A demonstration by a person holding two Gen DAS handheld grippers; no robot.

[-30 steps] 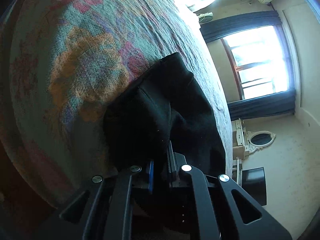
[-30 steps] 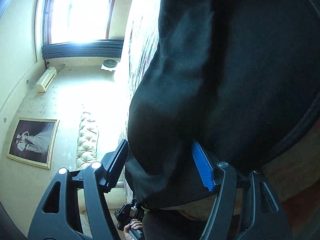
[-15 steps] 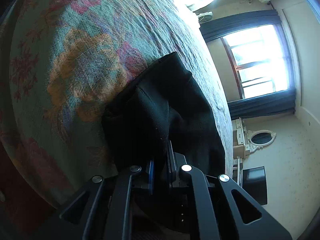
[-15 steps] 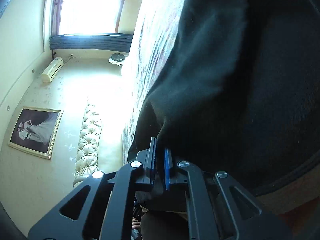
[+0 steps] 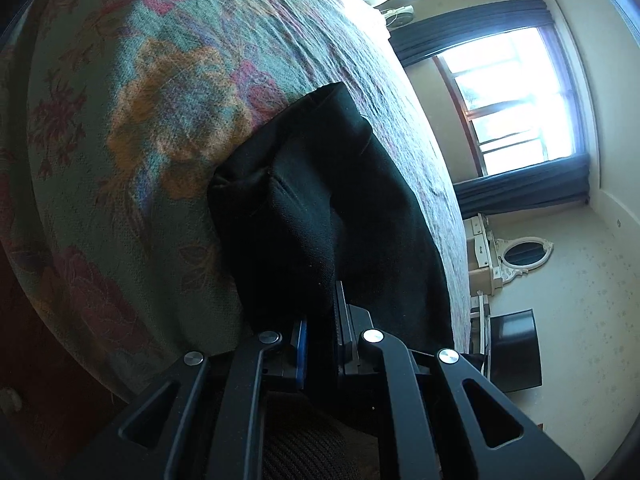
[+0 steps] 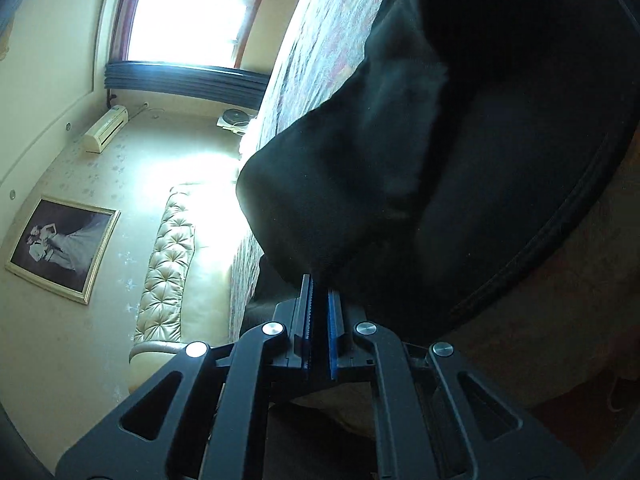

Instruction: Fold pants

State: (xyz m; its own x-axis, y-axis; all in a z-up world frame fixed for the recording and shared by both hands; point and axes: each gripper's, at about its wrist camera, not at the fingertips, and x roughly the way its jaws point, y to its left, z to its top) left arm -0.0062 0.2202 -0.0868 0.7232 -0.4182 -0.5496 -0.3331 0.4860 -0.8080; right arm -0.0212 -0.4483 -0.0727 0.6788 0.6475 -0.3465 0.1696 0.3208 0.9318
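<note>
Black pants (image 5: 320, 208) lie on a bed with a floral bedspread (image 5: 160, 92). In the left wrist view my left gripper (image 5: 322, 320) is shut on a bunched edge of the pants, the cloth rising from between its blue pads. In the right wrist view the pants (image 6: 440, 152) fill the upper right, and my right gripper (image 6: 320, 300) is shut on another edge of them. The cloth hangs lifted off the bedspread (image 6: 312, 60) near both grippers. Most of the pants' length is hidden.
A window with dark curtains (image 5: 520, 92), a white dresser with an oval mirror (image 5: 520, 252) and a dark box (image 5: 516, 348) stand beyond the bed. A tufted headboard (image 6: 168, 264), a framed picture (image 6: 60, 248) and an air conditioner (image 6: 106, 134) show in the right view.
My right gripper, open around a fold of the pants one second ago, has shut on the cloth. My left gripper has stayed shut and lifted the pants slightly.
</note>
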